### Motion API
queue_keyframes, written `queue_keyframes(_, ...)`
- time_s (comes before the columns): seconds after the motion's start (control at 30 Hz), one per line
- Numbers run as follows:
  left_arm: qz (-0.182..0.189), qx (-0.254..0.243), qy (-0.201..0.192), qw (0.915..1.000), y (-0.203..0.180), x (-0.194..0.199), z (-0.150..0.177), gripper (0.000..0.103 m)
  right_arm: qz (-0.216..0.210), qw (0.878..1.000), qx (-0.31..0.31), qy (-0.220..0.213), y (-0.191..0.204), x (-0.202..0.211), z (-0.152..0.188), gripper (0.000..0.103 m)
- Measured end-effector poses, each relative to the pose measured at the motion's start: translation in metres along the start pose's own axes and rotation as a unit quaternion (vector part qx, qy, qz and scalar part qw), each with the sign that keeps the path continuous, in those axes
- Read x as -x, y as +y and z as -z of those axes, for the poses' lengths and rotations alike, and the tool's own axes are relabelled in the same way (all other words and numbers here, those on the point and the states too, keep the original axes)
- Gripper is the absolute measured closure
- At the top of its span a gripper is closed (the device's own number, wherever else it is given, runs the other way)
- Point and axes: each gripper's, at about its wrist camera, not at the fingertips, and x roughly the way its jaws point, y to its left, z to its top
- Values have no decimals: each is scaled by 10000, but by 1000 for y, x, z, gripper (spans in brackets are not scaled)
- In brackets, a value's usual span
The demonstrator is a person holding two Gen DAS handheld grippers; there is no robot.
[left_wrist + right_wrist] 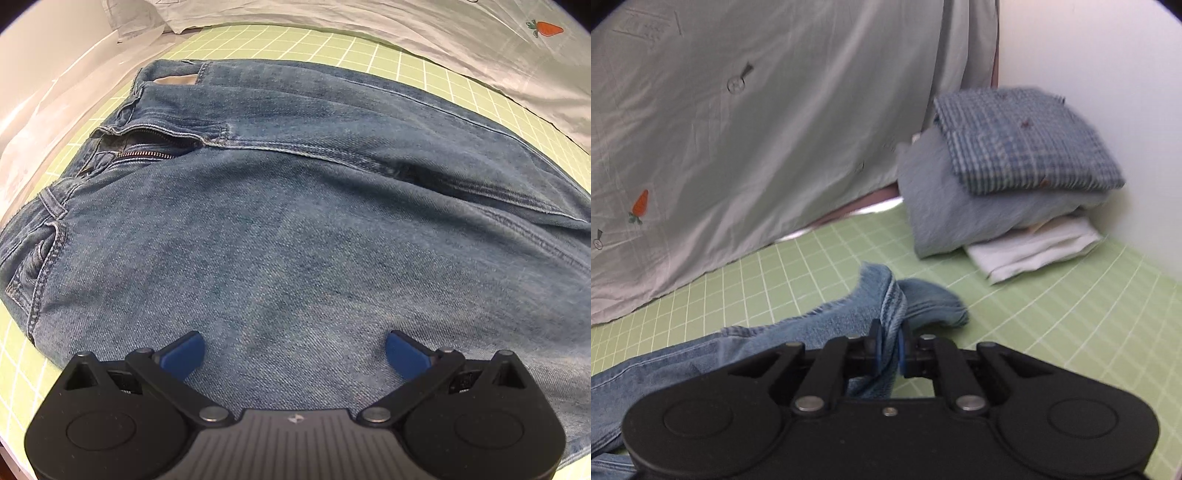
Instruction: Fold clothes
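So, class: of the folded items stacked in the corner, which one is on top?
The blue checked cloth; it lies over a plain light-blue piece and a white one.

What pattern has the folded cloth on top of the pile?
Blue and white checks on the top folded cloth; the right wrist view shows it best.

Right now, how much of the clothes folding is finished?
A stack of folded clothes already sits on the green grid mat. The jeans are in hand: the right tongs are shut on their leg-end fabric, while the left tongs are open over the thigh. The zipper end lies flat, and the jeans' folds remain.
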Motion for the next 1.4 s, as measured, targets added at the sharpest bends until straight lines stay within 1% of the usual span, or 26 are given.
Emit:
queue_keyframes(0.1, 11, -23, -12, 10000, 2, -2, 1, 0, 10, 9969, 644, -447, 26, 16, -11, 95)
queue_keyframes(0.2, 26, -48, 4, 10000, 2, -2, 1, 0, -161, 9892, 1154, -894, 66, 14, -26, 95)
queue_keyframes(0.3, 30, -52, 17, 10000, 1, -2, 1, 0, -763, 9808, 1428, -1085, 112, 2, -35, 94)
queue_keyframes(0.33, 29, -49, 20, 10000, 1, -2, 1, 0, -1010, 9780, 1503, -1037, 128, -4, -35, 94)
queue_keyframes(0.4, 29, -45, 18, 10000, 1, -2, 0, 0, -1603, 9733, 1549, -549, 157, -28, -27, 90)
queue_keyframes(0.43, 29, -43, 15, 10000, 1, -2, 0, 0, -1738, 9722, 1543, -289, 163, -36, -20, 90)
queue_keyframes(0.5, 26, -38, 4, 10000, 0, -1, 0, 0, -1844, 9709, 1512, 218, 165, -50, -4, 80)
queue_keyframes(0.53, 25, -37, -5, 10000, 0, -1, 1, 0, -1895, 9693, 1495, 472, 166, -57, 4, 79)
queue_keyframes(0.63, 22, -29, -47, 10000, -1, -2, 3, 0, -2041, 9605, 1438, 1230, 170, -78, 27, 68)
queue_keyframes(0.67, 19, -24, -61, 10000, -1, -2, 4, 0, -2087, 9563, 1417, 1481, 171, -85, 35, 63)
queue_keyframes(0.7, 16, -19, -75, 10000, -1, -2, 4, 0, -2086, 9579, 1285, 1500, 163, -83, 35, 58)
queue_keyframes(0.73, 13, -14, -89, 10000, -2, -2, 5, 0, -2062, 9621, 1098, 1406, 152, -78, 32, 55)
queue_keyframes(0.77, 9, -9, -100, 9999, -2, -2, 5, 0, -2037, 9659, 911, 1310, 140, -72, 28, 50)
queue_keyframes(0.8, 6, -5, -97, 10000, -3, -2, 6, 0, -1975, 9706, 711, 1179, 127, -67, 24, 47)
queue_keyframes(0.9, 0, 7, -64, 10000, -3, -3, 4, 0, -1635, 9832, 45, 804, 88, -59, 5, 27)
queue_keyframes(0.93, -2, 12, -54, 10000, -3, -3, 3, 0, -1474, 9858, -131, 788, 79, -65, 1, 25)
queue_keyframes(0.97, -3, 14, -44, 10000, -3, -4, 2, 0, -1312, 9877, -281, 803, 70, -72, -2, 23)
queue_keyframes(1.0, -4, 16, -38, 10000, -3, -4, 2, 0, -1164, 9879, -395, 948, 62, -81, -3, 22)
queue_keyframes(1.07, -5, 17, -29, 10000, -3, -4, 1, 0, -944, 9833, -585, 1442, 48, -102, 1, 17)
queue_keyframes(1.1, -6, 18, -26, 10000, -3, -4, 1, 0, -922, 9786, -704, 1700, 43, -112, 5, 17)
queue_keyframes(1.17, -3, 10, -27, 10000, -3, -4, 1, 0, -1059, 9680, -1084, 2001, 33, -122, 18, 17)
queue_keyframes(1.23, 4, -3, -31, 10000, -1, -4, 1, 0, -1325, 9534, -1615, 2178, 24, -127, 29, 17)
queue_keyframes(1.3, 3, 1, -46, 10000, 2, -4, 3, 0, -1671, 9339, -2194, 2278, 18, -130, 38, 17)
queue_keyframes(1.33, 4, 0, -52, 10000, 2, -3, 4, 0, -1844, 9264, -2354, 2289, 16, -130, 40, 19)
queue_keyframes(1.37, 4, -1, -58, 10000, 3, -3, 5, 0, -2019, 9204, -2451, 2281, 16, -130, 42, 29)
queue_keyframes(1.4, 4, -1, -61, 10000, 4, -3, 6, 0, -2192, 9140, -2548, 2272, 16, -130, 44, 50)
